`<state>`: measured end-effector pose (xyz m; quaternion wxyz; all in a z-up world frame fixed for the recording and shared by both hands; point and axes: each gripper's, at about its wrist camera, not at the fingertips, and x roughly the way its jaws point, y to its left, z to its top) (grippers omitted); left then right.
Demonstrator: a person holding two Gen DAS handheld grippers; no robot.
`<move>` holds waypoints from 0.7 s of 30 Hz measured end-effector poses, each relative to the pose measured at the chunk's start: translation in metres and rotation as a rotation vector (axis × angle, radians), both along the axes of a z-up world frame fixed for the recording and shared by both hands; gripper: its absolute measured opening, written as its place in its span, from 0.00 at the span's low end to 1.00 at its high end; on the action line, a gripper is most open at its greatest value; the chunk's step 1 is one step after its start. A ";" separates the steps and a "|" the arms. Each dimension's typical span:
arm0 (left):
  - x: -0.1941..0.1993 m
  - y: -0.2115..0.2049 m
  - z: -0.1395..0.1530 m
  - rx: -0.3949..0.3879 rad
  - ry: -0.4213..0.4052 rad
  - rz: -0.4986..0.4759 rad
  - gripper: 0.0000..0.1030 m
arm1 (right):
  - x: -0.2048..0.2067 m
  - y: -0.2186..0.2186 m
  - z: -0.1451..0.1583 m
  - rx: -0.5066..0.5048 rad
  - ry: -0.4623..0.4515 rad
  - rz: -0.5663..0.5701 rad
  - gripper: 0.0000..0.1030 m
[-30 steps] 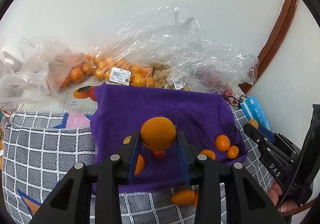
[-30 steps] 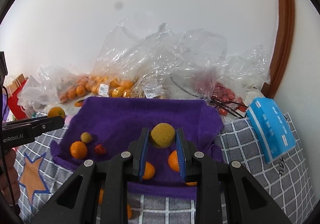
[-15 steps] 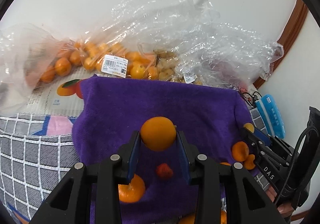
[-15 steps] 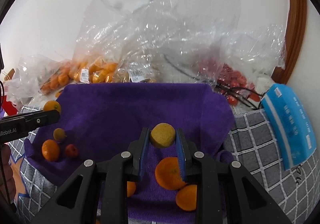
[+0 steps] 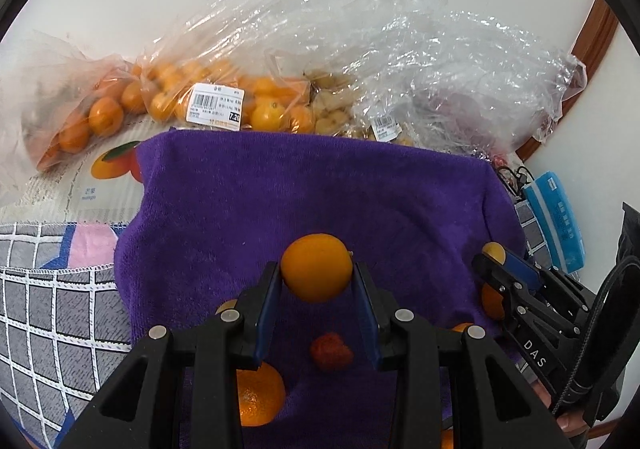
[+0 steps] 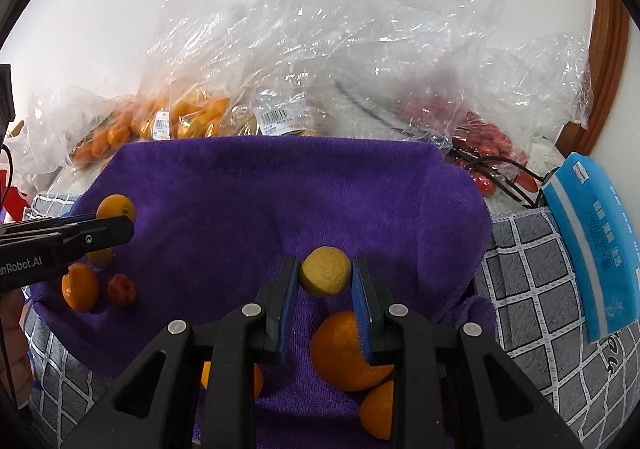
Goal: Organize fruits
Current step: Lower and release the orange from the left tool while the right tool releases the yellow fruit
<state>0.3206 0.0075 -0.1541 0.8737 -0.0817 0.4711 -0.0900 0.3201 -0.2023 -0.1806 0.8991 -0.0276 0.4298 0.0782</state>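
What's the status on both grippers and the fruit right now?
Left gripper shut on orange fruit. Right gripper shut on yellow-brown fruit. Both above purple towel; loose fruit lies below, far half bare.

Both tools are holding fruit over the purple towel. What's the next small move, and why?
Probably lower the left tool and release its orange onto the open purple towel ahead. The tool is shut on the orange, held above the cloth, and loose fruit crowds the near edge.

Red fruit (image 6: 486,147) blurs behind plastic bags (image 6: 360,29); lower orange (image 6: 378,415) partly hidden by right tongs (image 6: 325,281)
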 end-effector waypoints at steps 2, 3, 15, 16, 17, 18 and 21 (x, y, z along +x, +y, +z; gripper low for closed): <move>0.001 0.000 -0.001 0.001 0.007 0.000 0.33 | 0.000 0.001 -0.001 -0.003 0.005 0.002 0.25; 0.001 0.000 -0.002 0.002 0.010 -0.001 0.33 | 0.001 0.002 -0.001 -0.005 0.005 0.004 0.26; 0.002 0.003 -0.006 0.000 0.037 0.007 0.33 | -0.002 0.005 0.000 -0.017 0.000 0.017 0.26; 0.002 0.002 -0.006 0.001 0.039 0.007 0.33 | -0.003 0.006 0.001 -0.017 0.000 0.017 0.26; 0.002 0.002 -0.006 0.003 0.042 0.006 0.33 | -0.004 0.006 0.003 -0.017 -0.002 0.017 0.27; 0.002 0.001 -0.006 0.003 0.044 0.005 0.33 | -0.005 0.007 0.006 -0.016 -0.007 0.017 0.28; -0.001 0.001 -0.002 -0.010 0.042 0.004 0.33 | -0.013 0.008 0.016 -0.017 -0.034 0.014 0.36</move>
